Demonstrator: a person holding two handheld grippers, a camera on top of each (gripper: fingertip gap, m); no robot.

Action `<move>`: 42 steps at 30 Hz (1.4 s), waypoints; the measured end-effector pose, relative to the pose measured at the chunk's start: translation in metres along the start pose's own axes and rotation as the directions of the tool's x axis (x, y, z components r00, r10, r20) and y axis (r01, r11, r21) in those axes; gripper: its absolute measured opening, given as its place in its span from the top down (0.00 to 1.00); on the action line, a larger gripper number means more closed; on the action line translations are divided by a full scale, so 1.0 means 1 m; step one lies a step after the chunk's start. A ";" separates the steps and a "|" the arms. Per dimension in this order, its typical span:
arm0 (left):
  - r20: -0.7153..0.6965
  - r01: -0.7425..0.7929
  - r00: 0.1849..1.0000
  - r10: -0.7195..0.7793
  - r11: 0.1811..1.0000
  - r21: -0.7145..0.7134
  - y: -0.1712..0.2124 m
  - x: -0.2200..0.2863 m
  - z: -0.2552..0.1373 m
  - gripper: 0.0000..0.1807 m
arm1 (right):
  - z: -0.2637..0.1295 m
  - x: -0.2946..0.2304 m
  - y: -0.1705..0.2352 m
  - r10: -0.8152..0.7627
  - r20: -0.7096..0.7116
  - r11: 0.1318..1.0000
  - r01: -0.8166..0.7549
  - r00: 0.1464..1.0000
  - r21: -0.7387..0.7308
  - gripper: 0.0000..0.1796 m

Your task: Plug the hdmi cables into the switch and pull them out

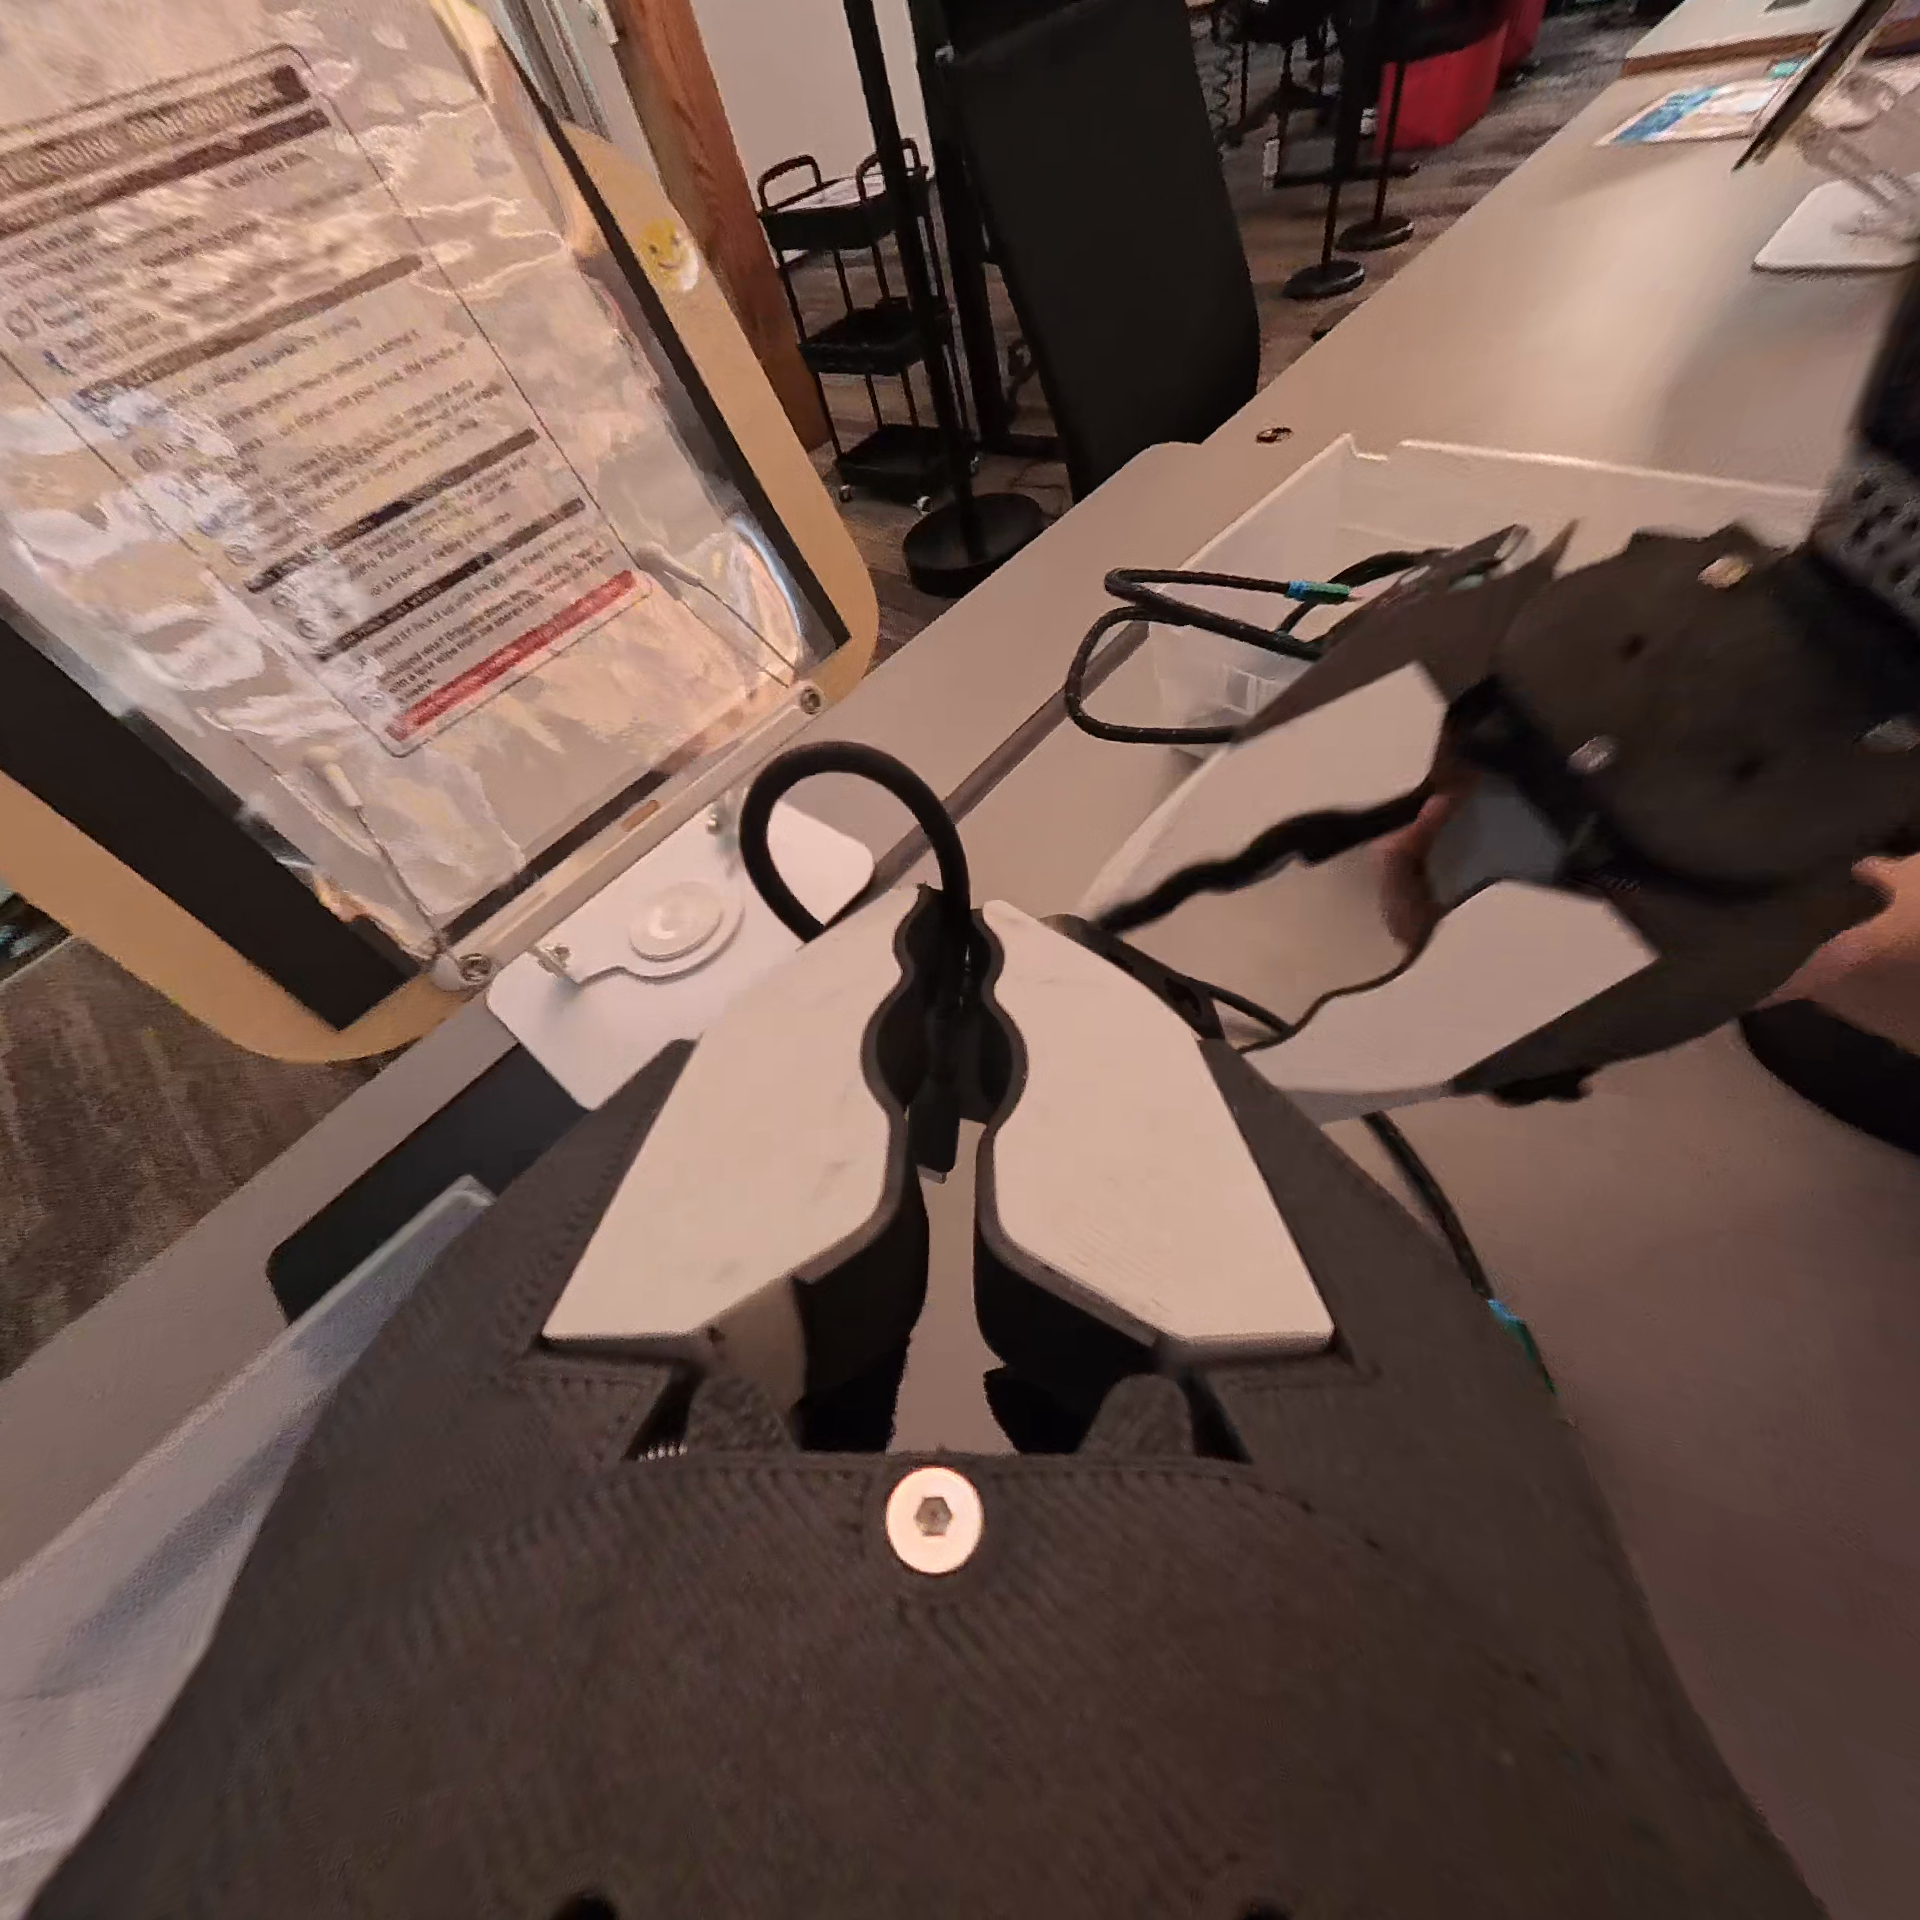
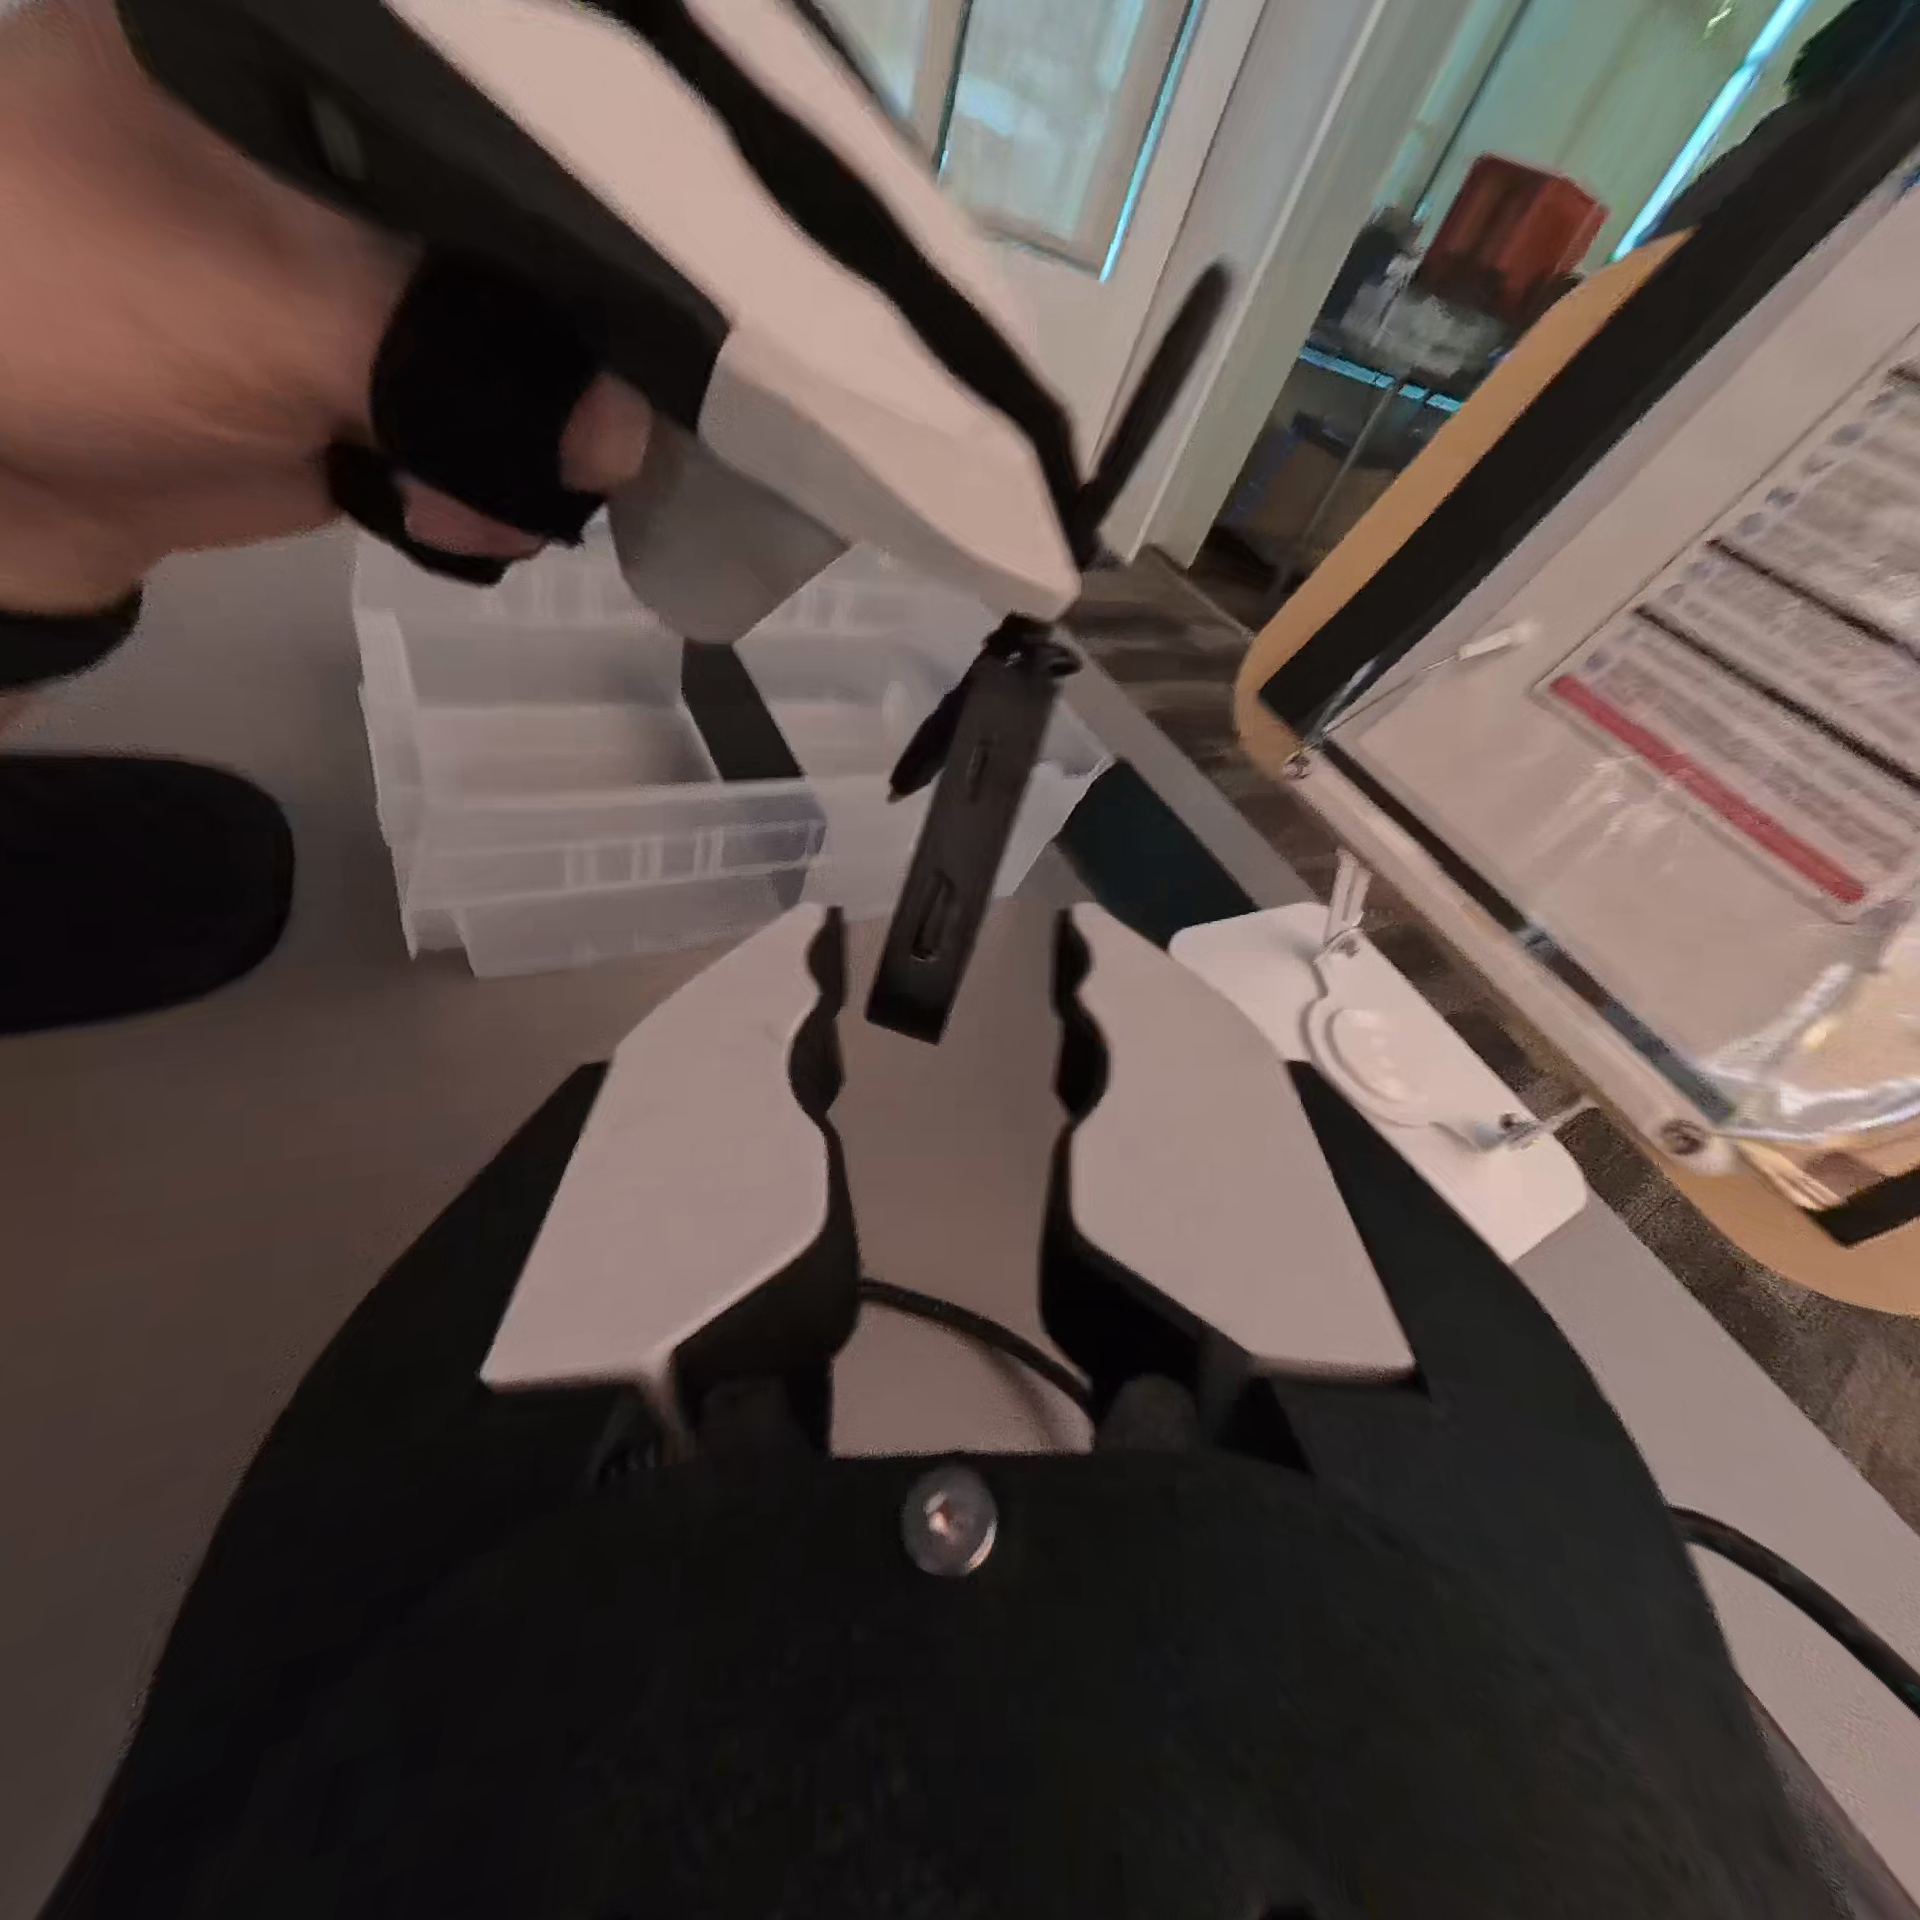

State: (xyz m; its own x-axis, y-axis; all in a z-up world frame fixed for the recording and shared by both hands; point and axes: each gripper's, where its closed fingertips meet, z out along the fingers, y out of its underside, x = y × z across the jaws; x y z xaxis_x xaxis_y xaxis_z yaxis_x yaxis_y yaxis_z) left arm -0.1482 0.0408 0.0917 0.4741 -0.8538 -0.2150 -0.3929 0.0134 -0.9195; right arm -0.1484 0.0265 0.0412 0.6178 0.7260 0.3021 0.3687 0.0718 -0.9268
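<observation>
1. My left gripper [image 1: 951, 925] is closed tight on the black switch [image 2: 961, 847], pinching it at the end where its short black cable [image 1: 831, 821] loops out.
2. From the right wrist camera, the switch hangs below the left gripper's white fingertips [image 2: 997, 520], clear of the table [image 2: 260, 1195], tilted, with a slot-shaped port facing my right gripper.
3. My right gripper [image 2: 945, 966] stands wide open and holds nothing. The lower end of the switch sits just ahead of its fingertips, about level with the gap between them; I cannot tell whether it touches either one.
4. In the left wrist view the right gripper comes in from the right, blurred, its white fingers [image 1: 1299, 769] spread apart, with a person's hand [image 1: 1860, 935] behind it.
5. A braided black hdmi cable [image 1: 1195, 623] lies looped over the edge of a clear plastic bin [image 1: 1340, 499] on the table, well apart from the switch.
6. Another clear plastic organiser [image 2: 582, 790] sits on the table behind the switch in the right wrist view.
7. A framed sign [image 1: 416, 468] under clear plastic stands at the table edge on a white base [image 1: 675, 935].
</observation>
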 end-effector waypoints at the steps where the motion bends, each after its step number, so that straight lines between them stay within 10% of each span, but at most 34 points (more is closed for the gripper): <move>1: -0.020 0.013 1.000 -0.013 1.000 -0.001 0.003 0.004 0.003 0.98 | 0.005 -0.004 0.007 -0.027 0.014 0.999 0.027 1.000 -0.022 0.89; 10: -0.099 0.161 0.982 -0.163 0.987 -0.031 0.007 -0.004 -0.030 0.75 | 0.040 0.041 0.111 -0.485 -0.122 0.833 0.416 0.866 -0.365 0.91; 19: -0.082 0.181 0.981 -0.177 0.982 0.046 -0.001 -0.022 -0.063 0.76 | 0.086 0.014 0.155 -0.811 0.215 0.439 0.809 0.544 -0.392 0.91; 34: -0.127 0.199 0.972 -0.198 0.980 -0.010 0.012 -0.025 -0.061 0.73 | 0.049 -0.012 0.168 -0.316 0.387 0.743 0.479 0.867 -0.467 0.81; 42: -0.135 0.183 0.973 -0.188 0.982 -0.050 0.019 -0.021 -0.062 0.73 | -0.013 -0.065 0.151 -0.026 0.563 0.825 0.336 0.826 -0.454 0.82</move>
State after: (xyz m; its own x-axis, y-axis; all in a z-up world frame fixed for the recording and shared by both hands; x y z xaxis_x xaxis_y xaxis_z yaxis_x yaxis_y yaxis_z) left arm -0.2141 0.0265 0.0993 0.4289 -0.9033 0.0079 -0.3387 -0.1689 -0.9256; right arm -0.1238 -0.0193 -0.1160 0.1092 0.9830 0.1478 0.8269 -0.0074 -0.5623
